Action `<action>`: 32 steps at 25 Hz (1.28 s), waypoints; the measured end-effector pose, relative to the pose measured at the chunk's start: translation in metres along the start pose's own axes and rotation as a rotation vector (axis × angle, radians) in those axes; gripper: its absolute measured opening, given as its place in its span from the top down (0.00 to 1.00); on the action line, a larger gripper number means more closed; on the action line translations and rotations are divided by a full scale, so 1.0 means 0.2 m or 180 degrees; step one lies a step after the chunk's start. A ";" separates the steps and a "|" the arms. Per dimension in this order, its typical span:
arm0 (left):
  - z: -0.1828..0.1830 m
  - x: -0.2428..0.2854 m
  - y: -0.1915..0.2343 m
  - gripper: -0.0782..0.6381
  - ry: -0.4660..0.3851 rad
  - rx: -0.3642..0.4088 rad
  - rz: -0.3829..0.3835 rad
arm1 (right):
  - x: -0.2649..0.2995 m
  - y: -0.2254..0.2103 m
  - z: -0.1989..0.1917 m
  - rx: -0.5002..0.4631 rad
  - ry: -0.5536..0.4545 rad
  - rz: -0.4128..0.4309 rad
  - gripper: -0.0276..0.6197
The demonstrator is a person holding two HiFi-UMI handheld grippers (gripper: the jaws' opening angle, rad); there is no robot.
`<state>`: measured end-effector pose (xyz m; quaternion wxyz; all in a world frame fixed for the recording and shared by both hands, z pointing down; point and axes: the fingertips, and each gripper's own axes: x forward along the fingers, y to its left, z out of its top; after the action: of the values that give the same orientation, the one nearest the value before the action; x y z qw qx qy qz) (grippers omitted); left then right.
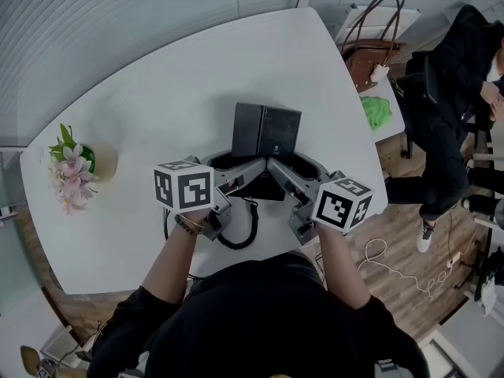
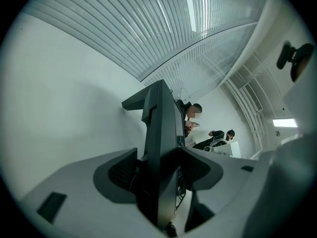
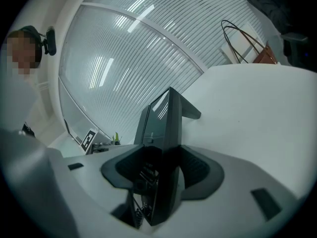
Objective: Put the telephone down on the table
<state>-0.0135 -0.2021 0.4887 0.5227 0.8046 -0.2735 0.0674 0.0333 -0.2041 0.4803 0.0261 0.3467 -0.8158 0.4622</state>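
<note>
The black telephone (image 1: 266,131) is a flat slab held on edge over the white table (image 1: 157,93), its far end with the stand pointing away from me. My left gripper (image 1: 253,165) clamps its near end from the left and my right gripper (image 1: 279,168) from the right. In the left gripper view the telephone (image 2: 161,133) stands between the dark pads (image 2: 121,172), and in the right gripper view the telephone (image 3: 166,128) sits the same way between the pads (image 3: 198,170). Its coiled cord (image 1: 240,235) hangs below my hands. Whether its far end touches the table I cannot tell.
A pot of pink flowers (image 1: 75,168) stands at the table's left edge. A brown handbag (image 1: 374,53) and a green object (image 1: 378,113) lie on a side table at right, where a person in black (image 1: 449,93) sits. White cables (image 1: 386,266) trail on the floor.
</note>
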 end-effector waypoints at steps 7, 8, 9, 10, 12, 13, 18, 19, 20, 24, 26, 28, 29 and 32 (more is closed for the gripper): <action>-0.01 0.00 0.01 0.50 0.0012 0.0057 0.0123 | 0.00 -0.01 -0.01 -0.0005 0.0104 -0.0036 0.63; -0.01 0.00 0.01 0.50 0.0015 0.0068 0.0149 | 0.00 -0.02 -0.01 -0.0005 0.0121 -0.0043 0.63; -0.01 0.00 0.02 0.50 0.0022 0.0081 0.0174 | 0.00 -0.02 -0.02 -0.0005 0.0139 -0.0051 0.63; -0.01 0.00 0.02 0.50 0.0029 0.0095 0.0198 | 0.00 -0.02 -0.02 -0.0006 0.0155 -0.0059 0.63; -0.02 0.00 0.02 0.50 0.0036 0.0118 0.0233 | 0.00 -0.02 -0.03 -0.0012 0.0174 -0.0068 0.63; -0.02 0.00 0.02 0.50 0.0035 0.0126 0.0244 | 0.00 -0.02 -0.03 -0.0016 0.0177 -0.0070 0.63; -0.02 -0.01 0.03 0.49 0.0014 0.0166 0.0316 | 0.00 -0.02 -0.02 -0.0089 0.0181 -0.0095 0.63; -0.02 -0.01 0.04 0.49 0.0005 0.0173 0.0338 | 0.01 -0.02 -0.02 -0.0112 0.0181 -0.0104 0.63; -0.02 -0.01 0.04 0.48 -0.0005 0.0179 0.0361 | 0.01 -0.02 -0.02 -0.0138 0.0181 -0.0115 0.63; -0.01 -0.02 0.05 0.47 -0.0032 0.0199 0.0452 | 0.01 -0.01 -0.02 -0.0232 0.0182 -0.0158 0.63; -0.01 -0.03 0.05 0.47 -0.0043 0.0224 0.0484 | 0.01 -0.01 -0.02 -0.0255 0.0190 -0.0168 0.62; -0.01 -0.03 0.05 0.47 -0.0060 0.0250 0.0501 | 0.01 -0.01 -0.02 -0.0264 0.0197 -0.0169 0.62; -0.01 -0.03 0.05 0.47 -0.0066 0.0257 0.0505 | 0.01 -0.01 -0.02 -0.0269 0.0197 -0.0171 0.62; 0.00 -0.03 0.06 0.47 -0.0071 0.0306 0.0520 | 0.01 -0.01 -0.02 -0.0265 0.0187 -0.0195 0.62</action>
<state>-0.0239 -0.2025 0.4958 0.4732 0.8045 -0.3405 0.1139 0.0320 -0.2034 0.4855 0.0785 0.3563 -0.8222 0.4369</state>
